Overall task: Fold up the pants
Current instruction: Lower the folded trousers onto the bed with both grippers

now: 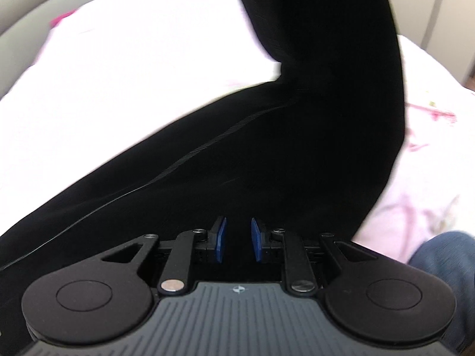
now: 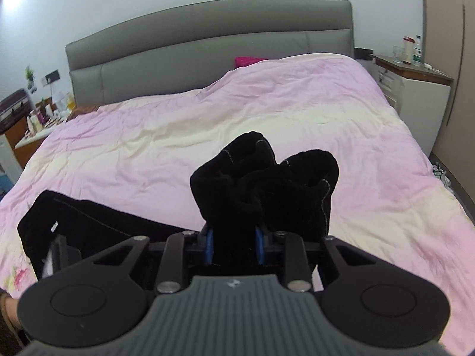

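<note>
Black pants (image 1: pixel 297 136) lie on a pink bedspread (image 1: pixel 118 68), one part rising up towards the top of the left wrist view. My left gripper (image 1: pixel 238 238) hovers over the cloth with its blue pads (image 1: pixel 220 238) apart and nothing between them. My right gripper (image 2: pixel 234 244) is shut on the bunched leg ends of the pants (image 2: pixel 264 184), which stand up above its fingers. The waist part (image 2: pixel 89 222) lies flat at the lower left of the right wrist view.
The pink bedspread (image 2: pixel 207 124) covers a wide bed with a grey headboard (image 2: pixel 207 41). Bedside tables with small items stand at the left (image 2: pixel 35 124) and the right (image 2: pixel 415 74). A person's jeans-clad leg (image 1: pixel 445 267) is at the lower right.
</note>
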Available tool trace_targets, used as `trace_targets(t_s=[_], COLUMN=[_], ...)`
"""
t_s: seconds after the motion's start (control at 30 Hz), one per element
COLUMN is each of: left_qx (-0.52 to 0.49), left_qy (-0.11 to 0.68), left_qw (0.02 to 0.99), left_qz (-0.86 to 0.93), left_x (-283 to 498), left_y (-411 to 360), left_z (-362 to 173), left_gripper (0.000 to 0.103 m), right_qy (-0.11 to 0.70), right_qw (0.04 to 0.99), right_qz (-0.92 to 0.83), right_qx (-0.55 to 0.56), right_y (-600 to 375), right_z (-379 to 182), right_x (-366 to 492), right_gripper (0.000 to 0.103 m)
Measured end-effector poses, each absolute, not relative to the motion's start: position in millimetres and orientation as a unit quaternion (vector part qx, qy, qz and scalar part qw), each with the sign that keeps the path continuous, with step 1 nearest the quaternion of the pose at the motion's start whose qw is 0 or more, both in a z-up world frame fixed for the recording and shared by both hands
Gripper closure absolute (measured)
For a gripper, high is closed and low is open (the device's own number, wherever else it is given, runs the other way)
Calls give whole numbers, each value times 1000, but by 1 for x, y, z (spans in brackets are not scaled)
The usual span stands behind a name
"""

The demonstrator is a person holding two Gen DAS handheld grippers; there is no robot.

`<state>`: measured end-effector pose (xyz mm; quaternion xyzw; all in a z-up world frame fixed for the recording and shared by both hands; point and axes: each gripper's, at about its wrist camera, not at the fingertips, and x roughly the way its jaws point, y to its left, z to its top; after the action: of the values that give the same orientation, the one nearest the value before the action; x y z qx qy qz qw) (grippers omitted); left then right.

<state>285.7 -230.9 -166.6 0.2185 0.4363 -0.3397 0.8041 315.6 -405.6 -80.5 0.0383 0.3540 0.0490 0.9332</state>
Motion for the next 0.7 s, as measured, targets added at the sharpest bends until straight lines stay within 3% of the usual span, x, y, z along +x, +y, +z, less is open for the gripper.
trace_targets(t_s=[0.23,0.47,0.53,0.6,0.7], left_qx=[174,113,95,62,1], left_qy=[442,460,464,469,475], left_qw=[848,858,859,860,858], left_qz=[-237,-199,-195,-193,-193], left_x=[282,264,263,261,280], left_y=[-141,-101,-98,-89,-72], left_z=[-148,-159,-160,-166,-164], left_gripper=[78,71,70,64,59], right_qy=[403,471,471,473,478], right_qw=[909,860,854,851,848], right_qz=[109,165,172,185,206], right_qx=[-13,-107,-135,-134,-99], right_y=[-321,-244,-234,-231,-238], right_z=[-128,-222,-243,-249,-235], right_x=[331,320,313,308,299], right_gripper=[80,79,69,49,42])
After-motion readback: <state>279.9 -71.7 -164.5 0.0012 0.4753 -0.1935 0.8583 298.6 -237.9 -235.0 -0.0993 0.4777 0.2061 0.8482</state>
